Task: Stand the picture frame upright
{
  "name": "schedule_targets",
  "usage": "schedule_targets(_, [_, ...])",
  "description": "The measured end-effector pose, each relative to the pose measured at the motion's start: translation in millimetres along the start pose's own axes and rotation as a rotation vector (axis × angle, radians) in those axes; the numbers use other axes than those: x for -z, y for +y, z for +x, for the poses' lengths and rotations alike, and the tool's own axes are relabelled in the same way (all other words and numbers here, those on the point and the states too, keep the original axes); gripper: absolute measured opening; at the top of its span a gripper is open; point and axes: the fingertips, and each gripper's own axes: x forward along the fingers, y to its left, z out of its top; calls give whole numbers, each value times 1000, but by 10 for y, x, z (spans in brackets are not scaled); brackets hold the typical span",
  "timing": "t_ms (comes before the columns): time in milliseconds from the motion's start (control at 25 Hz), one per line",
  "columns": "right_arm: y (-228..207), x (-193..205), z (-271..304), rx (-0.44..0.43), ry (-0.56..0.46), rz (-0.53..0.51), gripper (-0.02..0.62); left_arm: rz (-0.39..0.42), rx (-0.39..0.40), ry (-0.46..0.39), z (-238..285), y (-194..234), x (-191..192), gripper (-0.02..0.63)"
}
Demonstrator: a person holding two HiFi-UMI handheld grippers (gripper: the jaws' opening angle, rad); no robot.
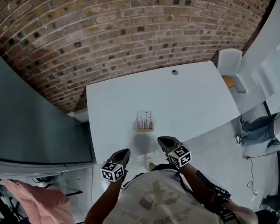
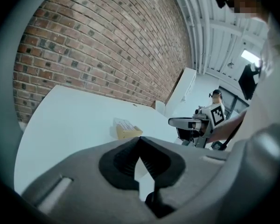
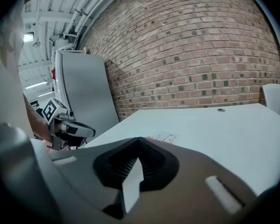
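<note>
While left tool (image 1: 125,152), right tool (image 1: 161,140) closed, frame (image 1: 144,121) seemingly flat.

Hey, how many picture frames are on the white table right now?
1. The picture frame lies near the front edge of the table, close to the person. The whole tabletop shows, so none seems hidden.

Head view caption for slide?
Picture frame on white table; left gripper and right gripper shut, short of it.
</note>
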Motion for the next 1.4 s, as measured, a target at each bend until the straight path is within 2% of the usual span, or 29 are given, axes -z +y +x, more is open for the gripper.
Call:
schedule_targets(480, [-650,-141,411,-64,38,-27,6,5,-63,45,641,203,-360,2])
schedule_targets(640, [-780,-135,522,-103,71,-30,6,-38,-87,74,783,252,-409,2])
schedule_targets(720, [-849,-144,576,-111,73,-1,6,-75,-91,86,845,274,-450,2])
schedule_targets(920, [-978,-9,744,-115,133,96,6,-108,-101,108,1002,360,-606,2])
schedule_targets(1080, [-1029,91,873,-102,159,199,6,-148,-110,159,1127,501,-572,3])
schedule_targets(1280, [-1058,218,957,-81,222,269,8,-184,-86,223,1293,615,-523,3])
schedule_targets(1400, [-1082,303,1038,-89,286,330,66,-216,-40,263,1425,652,-493,11])
